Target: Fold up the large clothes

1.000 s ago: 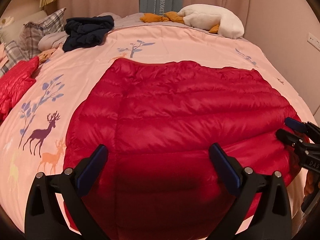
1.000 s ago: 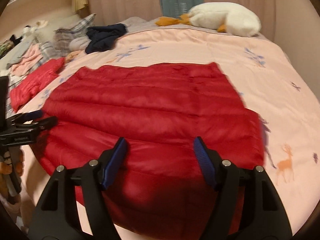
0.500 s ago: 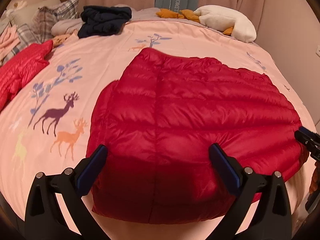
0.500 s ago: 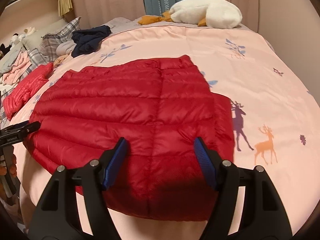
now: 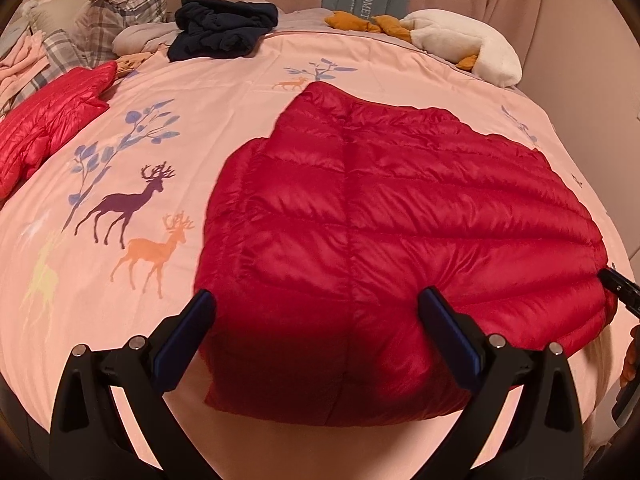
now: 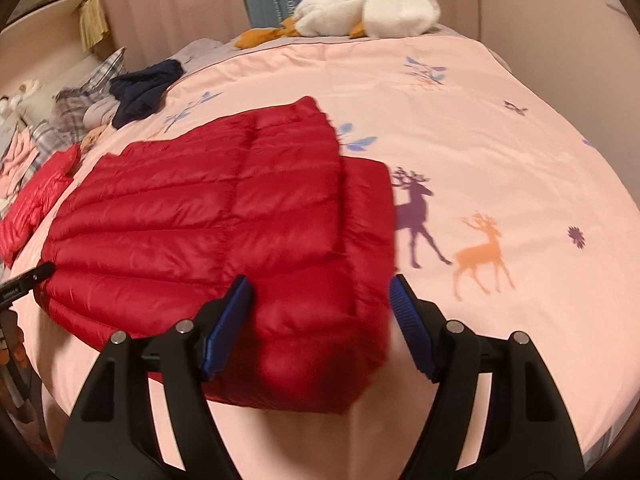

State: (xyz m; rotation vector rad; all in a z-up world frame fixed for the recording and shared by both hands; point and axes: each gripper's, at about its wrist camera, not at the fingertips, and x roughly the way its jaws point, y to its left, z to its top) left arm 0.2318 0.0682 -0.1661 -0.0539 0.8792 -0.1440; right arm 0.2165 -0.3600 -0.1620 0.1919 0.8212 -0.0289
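Note:
A red quilted down jacket [image 5: 380, 220] lies flat on the pink bed, and it also shows in the right wrist view [image 6: 240, 220]. My left gripper [image 5: 316, 312] is open and empty, hovering above the jacket's near edge. My right gripper [image 6: 320, 300] is open and empty above the jacket's near corner. The tip of the right gripper shows at the left wrist view's right edge [image 5: 618, 288]. The tip of the left gripper shows at the right wrist view's left edge [image 6: 28, 278].
The pink bedspread [image 5: 120, 200] has deer prints. A second red jacket [image 5: 52, 120] lies at the left. A dark blue garment [image 5: 224, 28], plaid pillows [image 5: 120, 12] and a white plush goose [image 5: 460, 48] sit at the bed's far side. A wall is at the right.
Both grippers stayed open and have pulled back and swung, the left toward the jacket's left part, the right toward its right corner. The jacket looks unmoved.

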